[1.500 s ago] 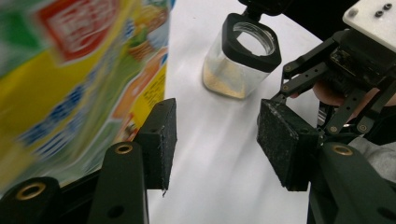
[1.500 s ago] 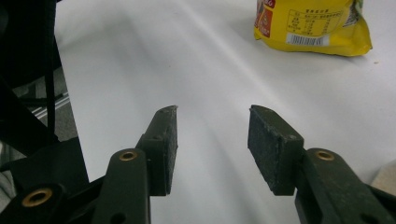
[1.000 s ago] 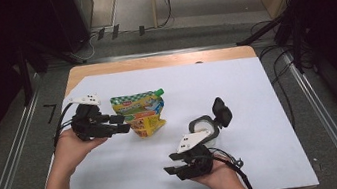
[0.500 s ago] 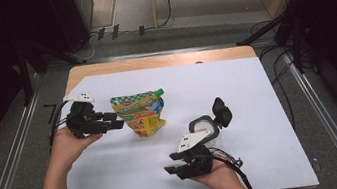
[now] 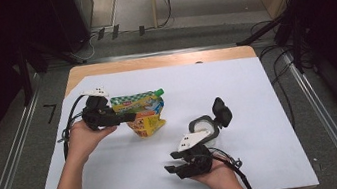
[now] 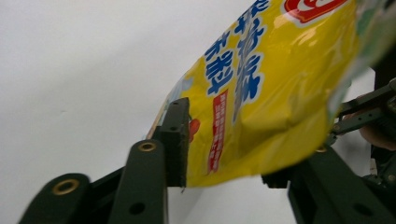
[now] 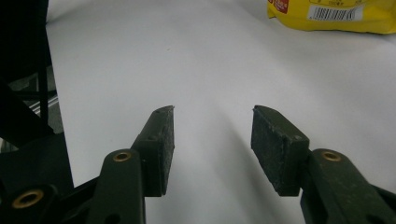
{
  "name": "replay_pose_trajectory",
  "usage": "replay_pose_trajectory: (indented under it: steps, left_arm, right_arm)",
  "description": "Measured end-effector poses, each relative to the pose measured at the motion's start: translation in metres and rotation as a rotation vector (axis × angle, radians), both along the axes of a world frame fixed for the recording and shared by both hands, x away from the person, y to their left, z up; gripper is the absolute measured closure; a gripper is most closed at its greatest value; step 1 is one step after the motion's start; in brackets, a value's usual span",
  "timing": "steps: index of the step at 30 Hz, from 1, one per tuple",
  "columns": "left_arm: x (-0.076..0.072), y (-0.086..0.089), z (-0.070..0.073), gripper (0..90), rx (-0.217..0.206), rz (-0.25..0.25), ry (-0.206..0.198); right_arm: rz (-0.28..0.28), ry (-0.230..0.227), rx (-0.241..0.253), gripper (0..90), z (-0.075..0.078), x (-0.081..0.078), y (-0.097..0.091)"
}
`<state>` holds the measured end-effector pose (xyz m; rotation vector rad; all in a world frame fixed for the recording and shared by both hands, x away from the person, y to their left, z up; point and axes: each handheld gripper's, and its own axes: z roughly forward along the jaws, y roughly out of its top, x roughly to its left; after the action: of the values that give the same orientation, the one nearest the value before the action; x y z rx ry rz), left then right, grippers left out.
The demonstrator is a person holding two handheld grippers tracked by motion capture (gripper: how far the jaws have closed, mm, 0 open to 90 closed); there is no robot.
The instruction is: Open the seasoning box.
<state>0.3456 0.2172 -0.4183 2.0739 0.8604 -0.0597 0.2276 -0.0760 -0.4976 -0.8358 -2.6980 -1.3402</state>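
A yellow snack pouch (image 5: 145, 113) with a green top and blue print lies left of the table's middle. My left gripper (image 5: 127, 117) reaches into it from the left. Its jaws have just been closing, and in the left gripper view the pouch (image 6: 261, 93) sits between them, with the left pad (image 6: 179, 140) pressed against its edge and the other jaw under its bulging side. My right gripper (image 5: 170, 169) rests near the front edge, pointing left. In the right gripper view its jaws (image 7: 212, 140) stand apart over bare white table, and the pouch (image 7: 336, 14) lies far ahead.
A white round container with a black flip lid (image 5: 211, 121) stands just behind my right hand. White paper (image 5: 257, 91) covers the table, with a wooden strip (image 5: 161, 61) along the far edge. Metal rails run along both sides.
My left hand has shifted right, and its jaws now sit around the pouch's left side. The right hand and the container have stayed put.
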Motion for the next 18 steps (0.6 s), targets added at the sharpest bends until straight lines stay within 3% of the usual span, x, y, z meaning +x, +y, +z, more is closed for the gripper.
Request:
replay_pose_trajectory:
  steps: [4,7,10,15,18]
  left_arm:
    - [0.001,-0.005,-0.002,70.3,-0.021,0.000,-0.005]
    - [0.000,-0.006,-0.001,76.1,-0.008,0.002,-0.019]
    - [-0.002,-0.008,0.002,87.7,-0.016,0.003,-0.048]
    - [-0.003,-0.011,0.005,90.0,-0.019,0.016,-0.039]
    - [-0.007,-0.012,0.013,90.0,-0.051,0.027,-0.039]
  right_arm:
    - [-0.003,-0.008,0.000,49.0,-0.003,0.000,0.001]
    - [-0.003,-0.008,-0.004,48.1,-0.004,0.000,0.001]
    - [-0.002,-0.011,0.001,47.2,-0.006,0.001,0.002]
    - [0.003,-0.019,0.009,47.5,-0.007,0.002,0.001]
    - [0.000,-0.025,0.015,47.9,-0.007,0.002,0.000]
